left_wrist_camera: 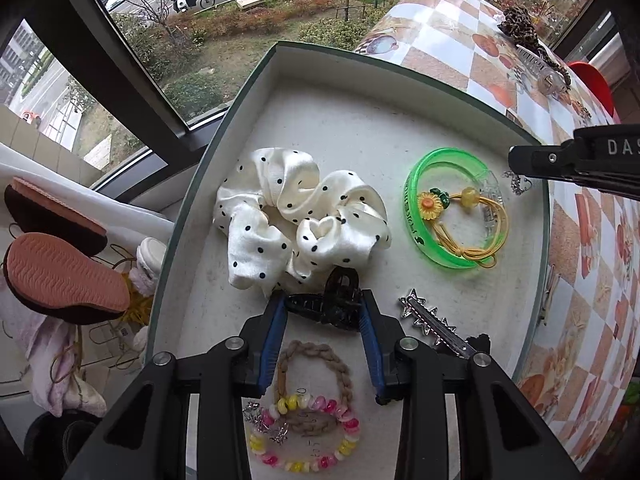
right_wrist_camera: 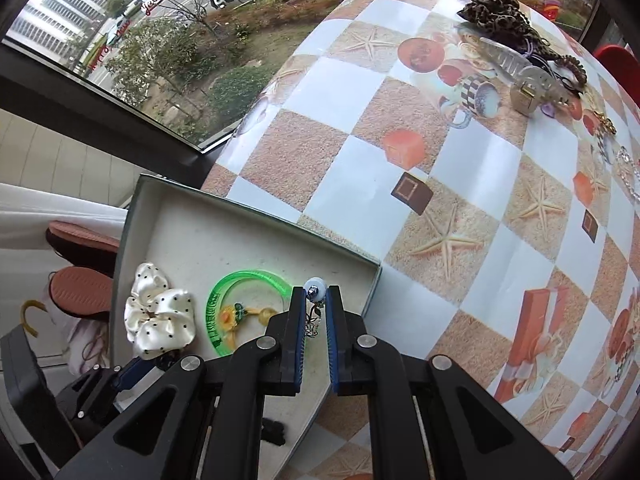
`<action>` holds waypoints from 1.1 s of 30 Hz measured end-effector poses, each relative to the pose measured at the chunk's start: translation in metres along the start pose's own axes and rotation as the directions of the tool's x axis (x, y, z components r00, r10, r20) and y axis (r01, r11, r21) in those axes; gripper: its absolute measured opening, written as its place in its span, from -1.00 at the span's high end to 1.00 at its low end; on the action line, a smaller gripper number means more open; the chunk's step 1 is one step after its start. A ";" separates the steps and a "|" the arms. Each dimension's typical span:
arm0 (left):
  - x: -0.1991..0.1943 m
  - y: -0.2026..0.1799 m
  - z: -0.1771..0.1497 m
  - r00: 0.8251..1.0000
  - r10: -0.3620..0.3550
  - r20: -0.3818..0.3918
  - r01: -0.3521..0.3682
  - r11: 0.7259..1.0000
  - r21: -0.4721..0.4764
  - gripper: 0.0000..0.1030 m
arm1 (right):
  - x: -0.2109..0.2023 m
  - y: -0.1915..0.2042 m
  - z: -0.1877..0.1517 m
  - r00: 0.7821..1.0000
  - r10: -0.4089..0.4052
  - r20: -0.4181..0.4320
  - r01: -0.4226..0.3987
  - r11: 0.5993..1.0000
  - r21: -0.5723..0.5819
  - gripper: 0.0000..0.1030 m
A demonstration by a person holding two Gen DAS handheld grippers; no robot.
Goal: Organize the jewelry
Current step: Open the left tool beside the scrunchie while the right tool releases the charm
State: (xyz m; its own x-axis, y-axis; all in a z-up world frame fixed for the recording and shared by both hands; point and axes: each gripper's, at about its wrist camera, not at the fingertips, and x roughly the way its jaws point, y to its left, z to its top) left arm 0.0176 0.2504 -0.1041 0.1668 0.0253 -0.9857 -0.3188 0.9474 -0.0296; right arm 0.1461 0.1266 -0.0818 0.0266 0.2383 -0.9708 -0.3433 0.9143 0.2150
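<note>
A shallow white box [left_wrist_camera: 256,92] [right_wrist_camera: 256,236] lies on the table's left end. In it are a white polka-dot scrunchie [left_wrist_camera: 296,216] [right_wrist_camera: 158,320], a green bangle [left_wrist_camera: 448,212] [right_wrist_camera: 248,280] around a yellow sunflower hair tie [left_wrist_camera: 460,220], a star clip [left_wrist_camera: 434,322], a braided hair tie [left_wrist_camera: 316,356] and a bead bracelet [left_wrist_camera: 304,436]. My left gripper [left_wrist_camera: 324,306] is shut on a black claw clip [left_wrist_camera: 332,304] just above the box floor. My right gripper [right_wrist_camera: 316,300] is shut on a pale-bead chain ornament [right_wrist_camera: 314,286] over the box's right part; its chain dangles in the left wrist view [left_wrist_camera: 518,182].
A pile of loose accessories lies at the far right of the checkered table: a leopard scrunchie [right_wrist_camera: 500,12] [left_wrist_camera: 518,24], a clear claw clip [right_wrist_camera: 528,72] [left_wrist_camera: 538,66] and small chains [right_wrist_camera: 628,168]. Slippers [left_wrist_camera: 56,272] and a window are to the left, past the table edge.
</note>
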 end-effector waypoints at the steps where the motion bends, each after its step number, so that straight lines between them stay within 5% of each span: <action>1: 0.001 -0.001 0.000 1.000 0.003 0.000 -0.003 1.000 0.002 0.22 | 0.003 0.001 0.000 1.000 -0.004 -0.002 0.004 1.000 -0.003 0.80; 6: 0.004 -0.006 0.000 1.000 0.029 0.007 -0.029 0.999 0.022 0.21 | 0.017 0.002 0.004 1.000 -0.015 -0.018 0.015 1.000 0.002 0.80; 9: 0.004 -0.008 0.001 0.999 0.048 0.015 -0.049 0.998 0.027 -0.11 | 0.023 0.005 0.006 0.999 -0.016 -0.032 0.016 1.000 -0.003 0.79; 20: -0.002 -0.013 0.001 0.998 0.070 -0.004 -0.070 0.997 0.030 -0.11 | 0.020 0.008 0.010 0.999 -0.011 -0.041 0.010 1.000 -0.019 0.75; 24: -0.006 -0.014 -0.003 0.997 0.071 -0.003 -0.071 0.997 0.033 -0.11 | 0.006 0.006 0.007 1.000 0.010 -0.024 -0.011 0.999 -0.036 0.18; 26: -0.008 -0.014 -0.004 0.997 0.073 -0.004 -0.073 0.997 0.035 -0.11 | -0.002 0.009 0.005 1.000 0.006 -0.006 -0.007 0.999 -0.051 0.07; 28: -0.011 -0.014 -0.005 0.997 0.076 -0.002 -0.076 0.996 0.037 -0.91 | -0.008 0.011 0.003 1.000 0.013 0.002 -0.013 0.998 -0.059 0.07; 33: -0.024 -0.015 -0.007 0.997 0.069 0.028 -0.070 0.997 0.045 -1.00 | -0.025 0.006 -0.004 1.000 0.020 0.022 -0.018 0.998 -0.056 -0.06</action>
State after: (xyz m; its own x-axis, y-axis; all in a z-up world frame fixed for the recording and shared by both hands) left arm 0.0117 0.2328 -0.0808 0.1703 0.0994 -0.9804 -0.2872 0.9567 0.0471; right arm 0.1401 0.1248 -0.0567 0.0406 0.2633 -0.9638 -0.3956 0.8900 0.2265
